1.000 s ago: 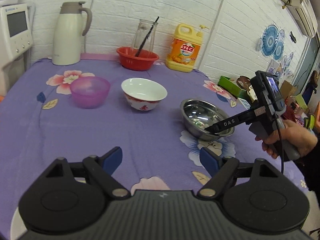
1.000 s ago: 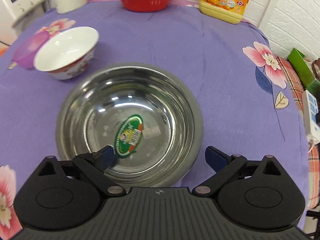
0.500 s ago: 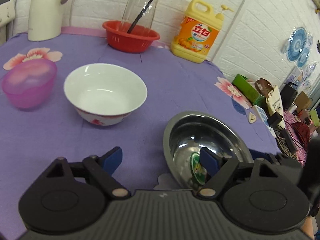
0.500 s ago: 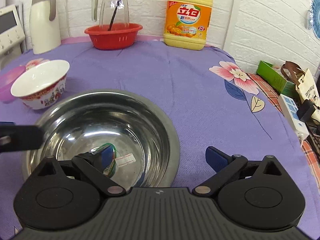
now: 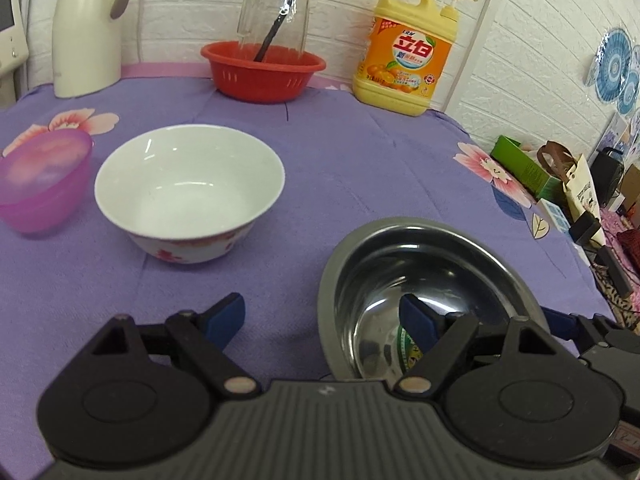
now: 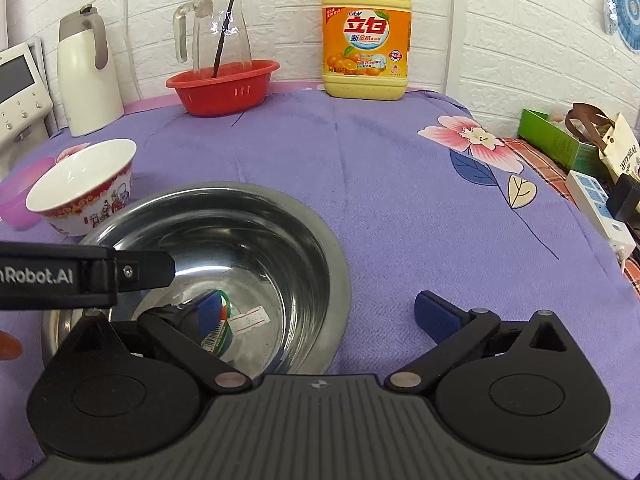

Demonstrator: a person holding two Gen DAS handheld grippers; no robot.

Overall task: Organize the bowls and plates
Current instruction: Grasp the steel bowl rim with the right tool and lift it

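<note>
A steel bowl with a label inside sits on the purple cloth, also in the right wrist view. My left gripper is open and straddles its left rim, one finger inside. My right gripper is open and straddles its right rim, left finger inside. A white bowl with red pattern stands to the left, also in the right wrist view. A pink plastic bowl stands further left.
At the back stand a red basket with a glass jug, a yellow detergent bottle and a white thermos. Boxes, a bag and a power strip crowd the right edge.
Both grippers have come in low onto the steel bowl from opposite sides. The left one moved forward and right; the right one dropped and levelled out.
</note>
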